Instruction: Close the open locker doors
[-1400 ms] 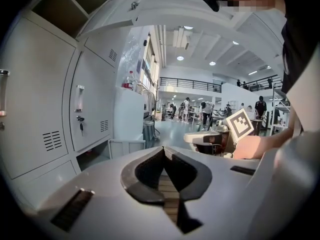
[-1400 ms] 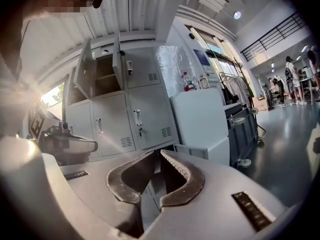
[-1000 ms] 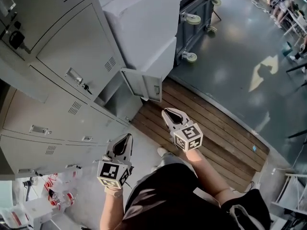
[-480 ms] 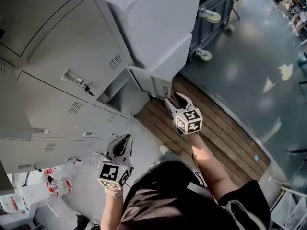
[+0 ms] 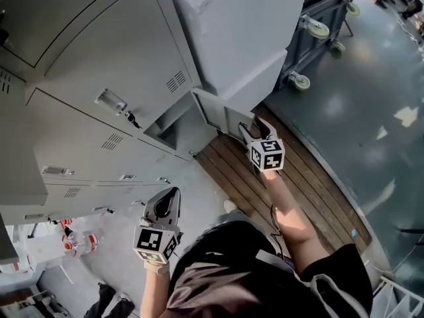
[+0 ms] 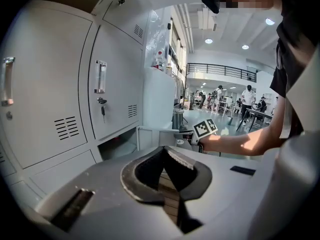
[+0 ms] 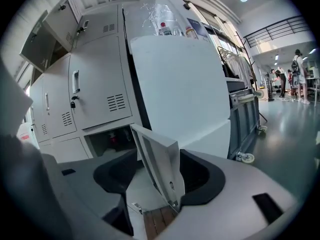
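Right tongs (image 5: 255, 127) outstretched, jaws opening astride locker door (image 7: 160, 164).

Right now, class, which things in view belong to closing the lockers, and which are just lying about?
Job: open locker door; right gripper, jaws just been opening, door between them, ungripped.
Lying about: bottles; wheeled cart; wooden decking; left gripper, shut.

Between the right gripper's (image 7: 159, 178) spread jaws, the open locker door (image 7: 154, 156) lost its lower corner behind the gripper's own body. Beyond the jaws, a small red item (image 7: 113, 137) in the dim compartment (image 7: 102, 143) was unreadable, and distant people (image 7: 298, 77) off to their right were mere specks.
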`<state>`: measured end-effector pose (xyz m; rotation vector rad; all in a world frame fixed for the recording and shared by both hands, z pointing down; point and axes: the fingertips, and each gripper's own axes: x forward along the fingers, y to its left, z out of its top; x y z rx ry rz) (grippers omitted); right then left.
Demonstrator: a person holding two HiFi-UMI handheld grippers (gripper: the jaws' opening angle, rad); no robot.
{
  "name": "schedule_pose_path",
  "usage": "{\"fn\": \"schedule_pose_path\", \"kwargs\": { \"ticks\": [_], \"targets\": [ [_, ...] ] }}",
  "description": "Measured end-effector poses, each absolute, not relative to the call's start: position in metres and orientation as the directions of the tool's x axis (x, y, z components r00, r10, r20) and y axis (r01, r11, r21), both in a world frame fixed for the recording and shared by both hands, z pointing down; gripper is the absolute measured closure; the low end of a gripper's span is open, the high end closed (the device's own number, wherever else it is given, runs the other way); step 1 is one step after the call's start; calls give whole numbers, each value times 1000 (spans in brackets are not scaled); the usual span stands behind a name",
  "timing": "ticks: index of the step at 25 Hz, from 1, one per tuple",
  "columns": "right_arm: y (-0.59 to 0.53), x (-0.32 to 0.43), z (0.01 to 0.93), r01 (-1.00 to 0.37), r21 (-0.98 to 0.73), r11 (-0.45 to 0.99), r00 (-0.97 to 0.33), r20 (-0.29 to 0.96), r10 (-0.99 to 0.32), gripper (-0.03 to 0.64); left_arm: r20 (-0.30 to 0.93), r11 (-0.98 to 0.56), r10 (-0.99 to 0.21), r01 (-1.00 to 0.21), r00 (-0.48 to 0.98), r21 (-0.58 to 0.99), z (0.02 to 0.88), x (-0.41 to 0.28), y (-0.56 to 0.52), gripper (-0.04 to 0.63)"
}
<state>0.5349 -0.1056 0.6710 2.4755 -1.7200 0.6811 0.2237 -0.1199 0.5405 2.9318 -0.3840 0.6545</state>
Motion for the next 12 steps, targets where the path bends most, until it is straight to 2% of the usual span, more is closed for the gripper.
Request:
{"fn": "schedule_pose_path", "kwargs": {
  "ticks": [12],
  "targets": [
    [-112, 527, 677, -906, -195, -376, 282, 385, -879, 339, 426, -944, -273, -326, 863, 57, 544, 213, -123, 577]
  ]
}}
